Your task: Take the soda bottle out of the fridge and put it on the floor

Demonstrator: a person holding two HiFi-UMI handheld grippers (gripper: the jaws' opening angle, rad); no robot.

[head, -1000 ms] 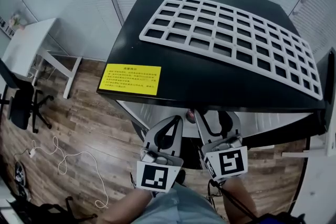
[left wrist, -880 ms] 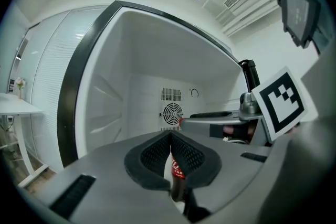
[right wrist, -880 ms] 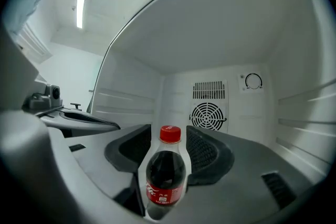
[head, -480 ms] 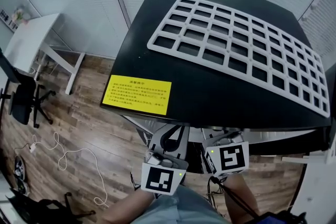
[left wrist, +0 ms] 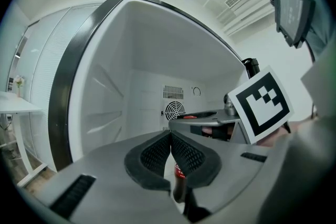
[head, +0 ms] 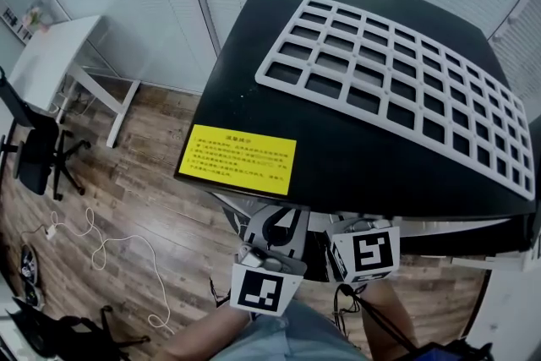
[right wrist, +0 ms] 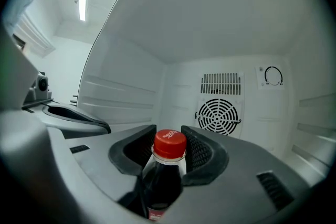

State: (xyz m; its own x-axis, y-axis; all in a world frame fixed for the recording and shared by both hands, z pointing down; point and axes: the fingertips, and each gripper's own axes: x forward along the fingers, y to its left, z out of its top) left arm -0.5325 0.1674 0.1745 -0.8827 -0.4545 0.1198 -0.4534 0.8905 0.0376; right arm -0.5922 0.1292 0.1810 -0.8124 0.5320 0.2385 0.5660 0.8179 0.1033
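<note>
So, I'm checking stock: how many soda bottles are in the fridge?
1: a soda bottle upright inside the fridge, within the right claw, whose jaws are closing. Others may be hidden.

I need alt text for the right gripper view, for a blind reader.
A dark soda bottle with a red cap stands between the jaws of the right hand-held gripper, which are closing around its neck. Behind it is the white inside of a fridge with a round fan grille on the back wall.

free: fridge cavity [right wrist: 131, 92] round soda bottle [right wrist: 165, 176] | obstacle: fridge top [head: 355, 148] overhead
</note>
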